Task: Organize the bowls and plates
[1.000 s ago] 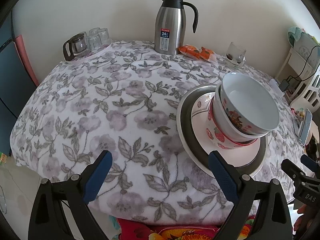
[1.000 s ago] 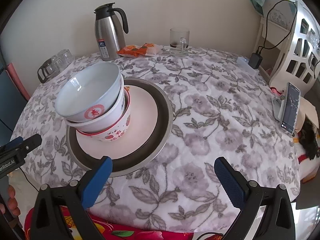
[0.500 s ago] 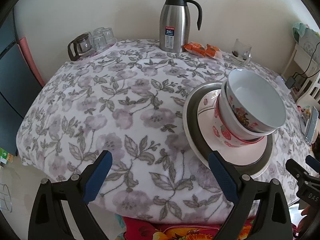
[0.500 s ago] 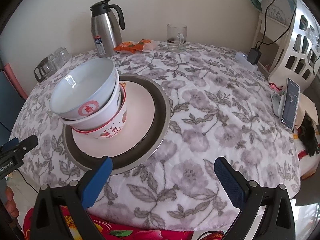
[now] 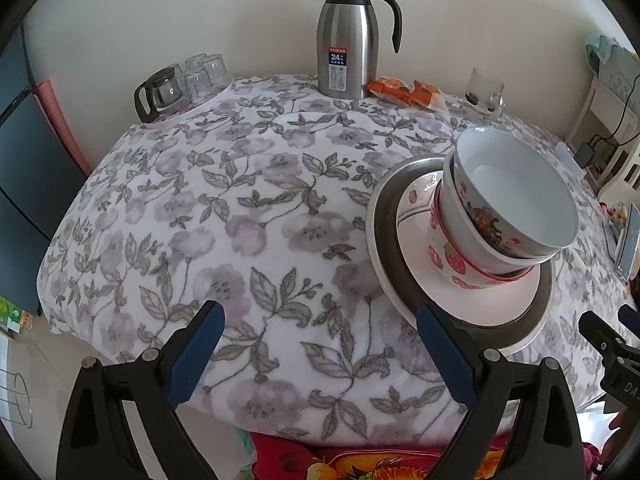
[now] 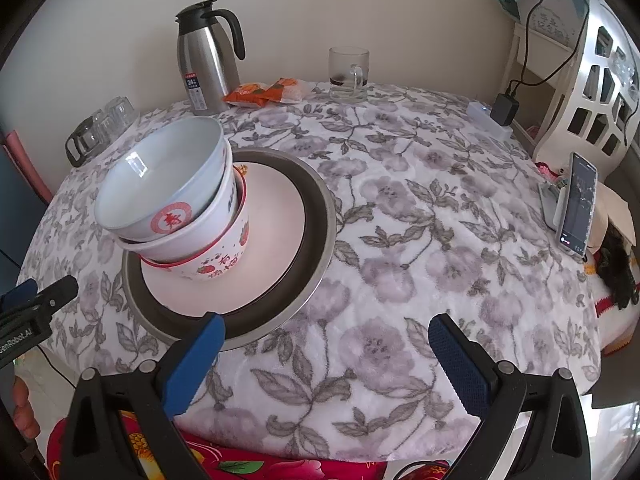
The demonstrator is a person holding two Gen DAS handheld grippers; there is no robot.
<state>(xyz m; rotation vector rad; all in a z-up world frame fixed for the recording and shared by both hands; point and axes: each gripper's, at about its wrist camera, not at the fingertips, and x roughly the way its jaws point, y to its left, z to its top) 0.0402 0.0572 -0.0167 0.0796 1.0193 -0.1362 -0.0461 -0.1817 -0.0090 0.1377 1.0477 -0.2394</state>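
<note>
Counting three nested bowls (image 6: 168,204) at 9 o'clock in the right wrist view, sitting on two stacked plates: one pink plate (image 6: 276,216) inside one metal-rimmed plate (image 6: 320,216). Noting one steel thermos jug (image 5: 347,40) at 12 o'clock, one glass mug (image 6: 349,74), one small glass teapot (image 5: 158,90) beside roughly three glass cups (image 5: 206,70), two orange snack packets (image 5: 404,90), one phone (image 6: 578,204) at 3 o'clock. Showing two grippers.
</note>
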